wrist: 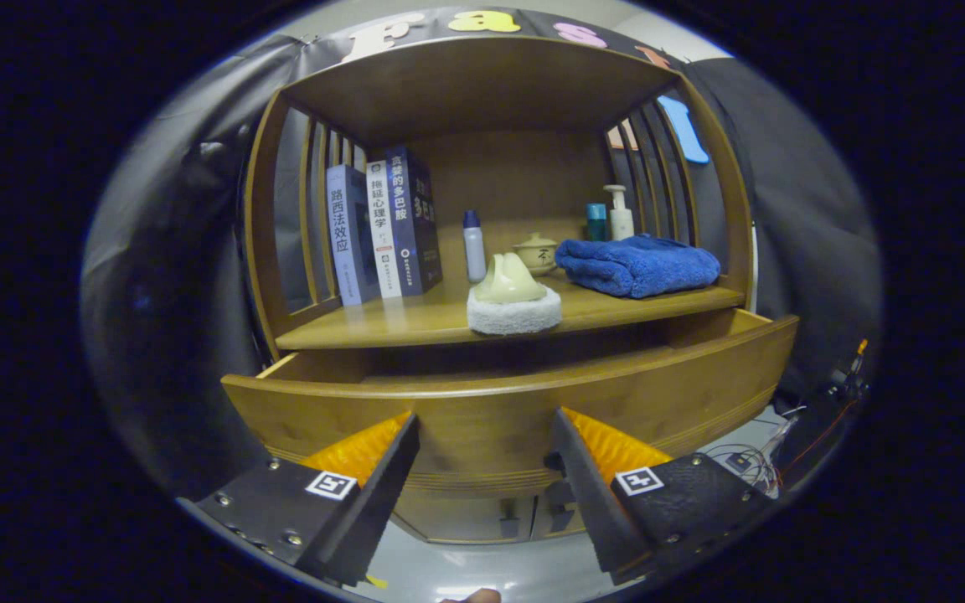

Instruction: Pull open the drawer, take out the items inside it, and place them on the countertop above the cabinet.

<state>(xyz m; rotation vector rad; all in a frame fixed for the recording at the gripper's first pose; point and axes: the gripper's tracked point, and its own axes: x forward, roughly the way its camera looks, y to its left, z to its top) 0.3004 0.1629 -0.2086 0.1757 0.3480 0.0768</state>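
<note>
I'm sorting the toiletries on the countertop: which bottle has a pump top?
The white bottle at the back right, behind the blue towel. The teal bottle beside it and the bottle near the books have plain caps. The claw is open.

Staged home corner in recording booth: wooden cabinet (491, 335), books (382, 230), folded towel (637, 264), cloth wall (792, 209), loose wiring (784, 444).

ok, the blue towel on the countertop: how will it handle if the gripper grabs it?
The blue towel looks soft and loosely folded, so it would likely sag and unfold when lifted. Plush pile suggests good grip, little slip. It won't roll or tip. The gripper is open near the drawer front, well short of it.
</note>
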